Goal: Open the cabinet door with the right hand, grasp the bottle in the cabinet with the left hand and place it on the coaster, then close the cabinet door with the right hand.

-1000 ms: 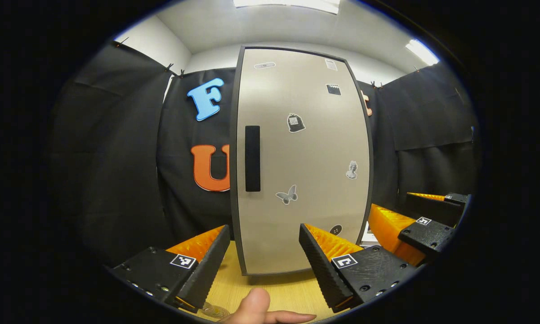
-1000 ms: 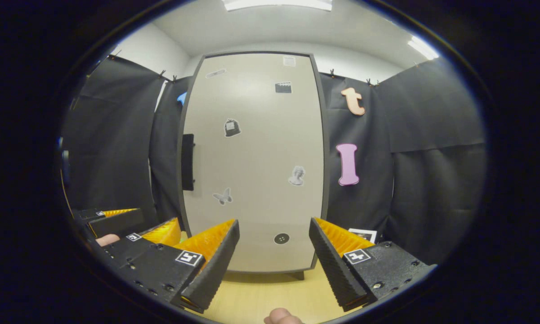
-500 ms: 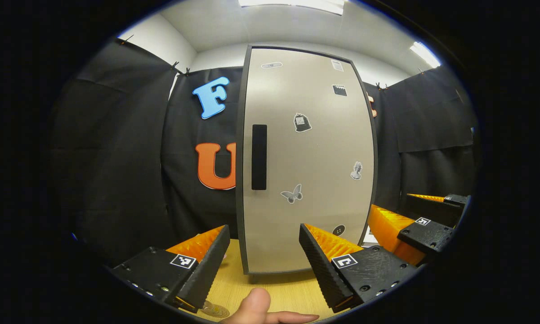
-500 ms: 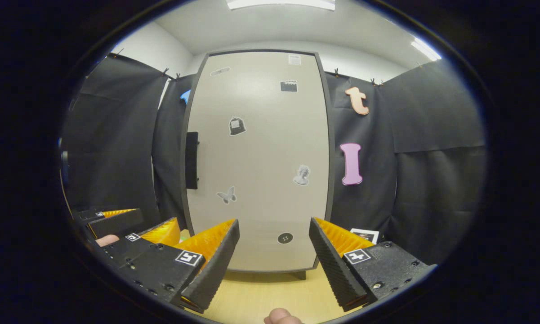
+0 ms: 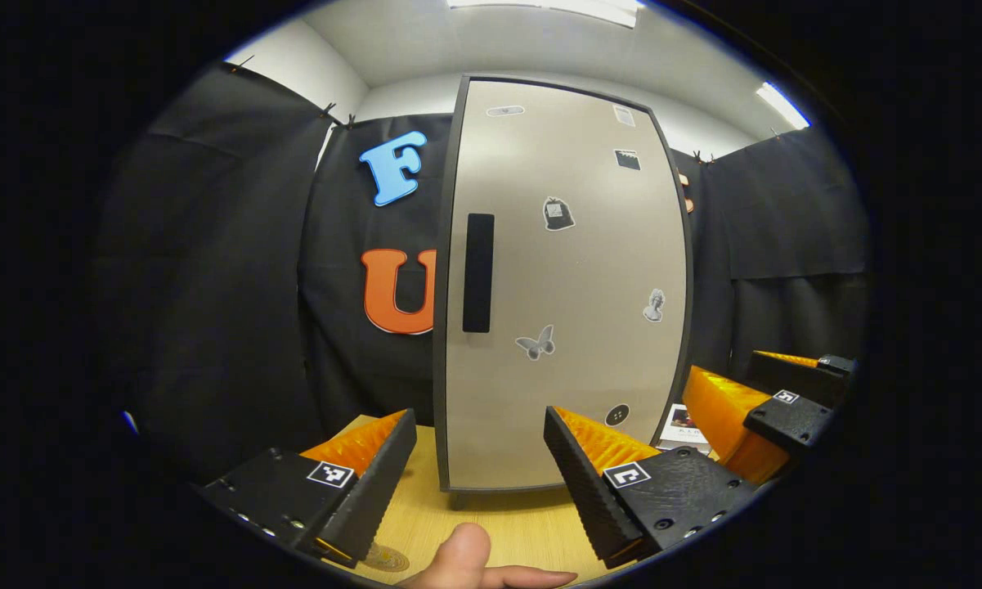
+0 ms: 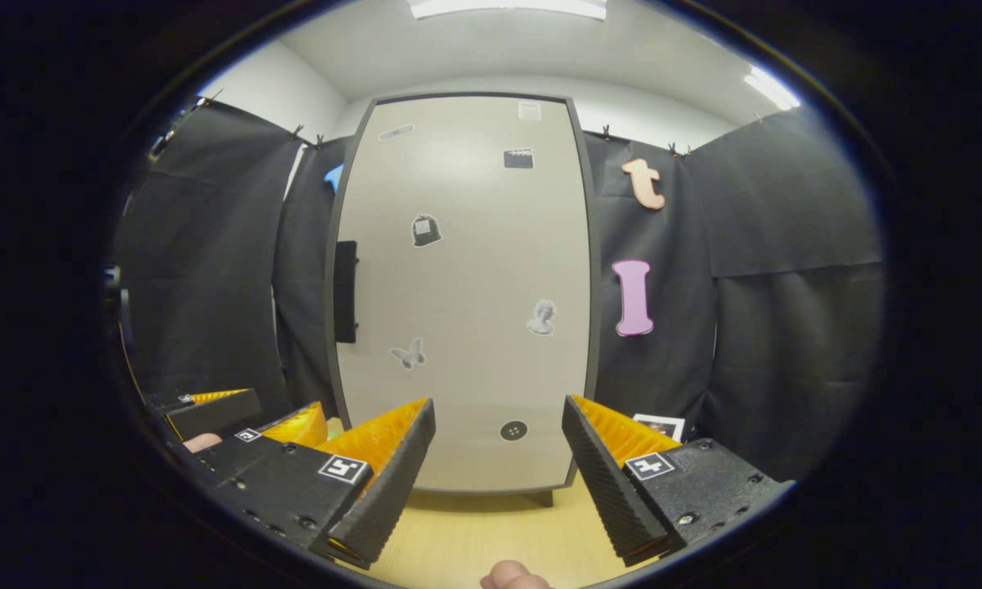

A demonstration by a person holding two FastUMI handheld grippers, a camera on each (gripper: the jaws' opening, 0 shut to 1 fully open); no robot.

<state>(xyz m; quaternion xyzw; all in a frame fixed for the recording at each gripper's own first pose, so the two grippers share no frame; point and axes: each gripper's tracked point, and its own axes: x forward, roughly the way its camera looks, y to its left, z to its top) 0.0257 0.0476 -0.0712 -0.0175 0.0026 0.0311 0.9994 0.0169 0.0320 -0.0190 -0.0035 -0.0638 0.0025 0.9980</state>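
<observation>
Left gripper [image 5: 478, 470] spread wide, nothing between the fingers, hovering over the counter [image 5: 507, 523] just short of the cabinet. A thumb [image 5: 458, 560] shows at the bottom edge below it, and a round coaster [image 5: 386, 559] lies on the counter just under its left finger. Straight ahead is the cabinet door [image 5: 572, 286], shut, upright, pale grey with a dark frame; the black handle [image 5: 477, 272] is a vertical bar near the door's left edge, up and slightly left of the gripper gap. Small stickers dotted on the door, incl. a butterfly [image 5: 535, 342] and a round button one [image 5: 616, 415] low right. Right gripper [image 5: 764, 409] off to the right of the left one, spread too, apart from the door. In the right gripper view the right gripper [image 6: 499, 470] is spread wide, empty, facing the lower part of the door [image 6: 466, 286], not touching it; the handle [image 6: 345, 291] sits up and left of it. Left gripper [image 6: 253, 421] is at lower left in that view, beside its own left finger. A card [image 6: 659, 426] lies on the counter [image 6: 474, 540] past the right finger, beside the cabinet. Bottle not seen, door shut.
</observation>
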